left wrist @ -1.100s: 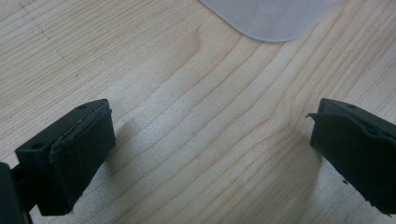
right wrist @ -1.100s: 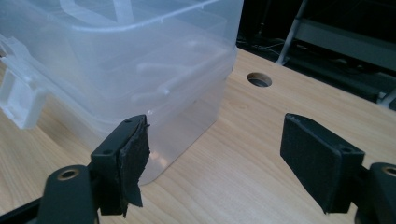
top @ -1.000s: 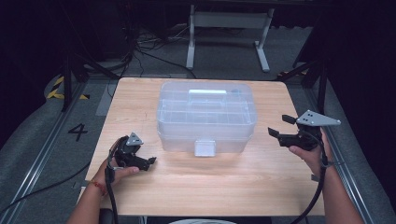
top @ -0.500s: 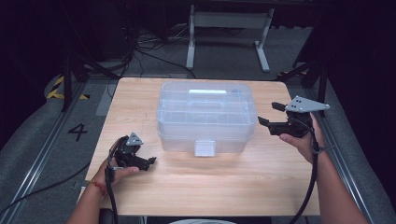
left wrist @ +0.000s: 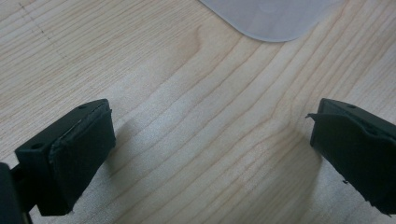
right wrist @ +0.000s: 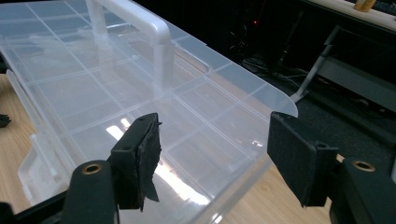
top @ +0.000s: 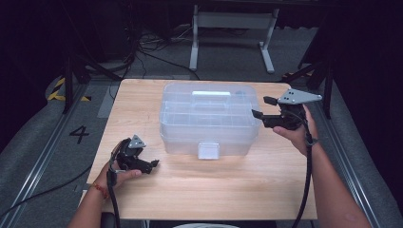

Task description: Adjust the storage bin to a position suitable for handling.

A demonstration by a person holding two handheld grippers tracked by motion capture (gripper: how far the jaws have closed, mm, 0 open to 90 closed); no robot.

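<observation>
On the floor at the far left lay yellow-and-black tape [top: 59, 88] and a painted number 4 [top: 79, 134], with cables [top: 142, 47] trailing behind the tabletop [top: 199, 190]. A grey stand [top: 233, 21] stood on the floor beyond the tabletop's far edge.

The left gripper [top: 154, 164] rested near the tabletop's front left corner, held in the left hand [top: 114, 173], with its jaws pointing right. In the left gripper view the jaws stood wide apart with bare wood between them and nothing held; a rounded corner of the box [left wrist: 273, 18] showed just ahead.

The box [top: 209, 118], clear plastic with its lid shut, sat in the middle of the tabletop, a white handle [top: 211, 94] lying along its top and a latch [top: 208, 150] at its front. Its inside was split by a grid of dividers; I could make out no contents in the compartments.

The right gripper [top: 260, 107] hung at the box's right end, above the lid's edge, carried by the right hand [top: 294, 133], with a grey plate [top: 297, 97] on top. Its jaws had just been closing but were partly open, one over the lid and one past the corner, not pressing on it. Nothing stood between either gripper and the box.
</observation>
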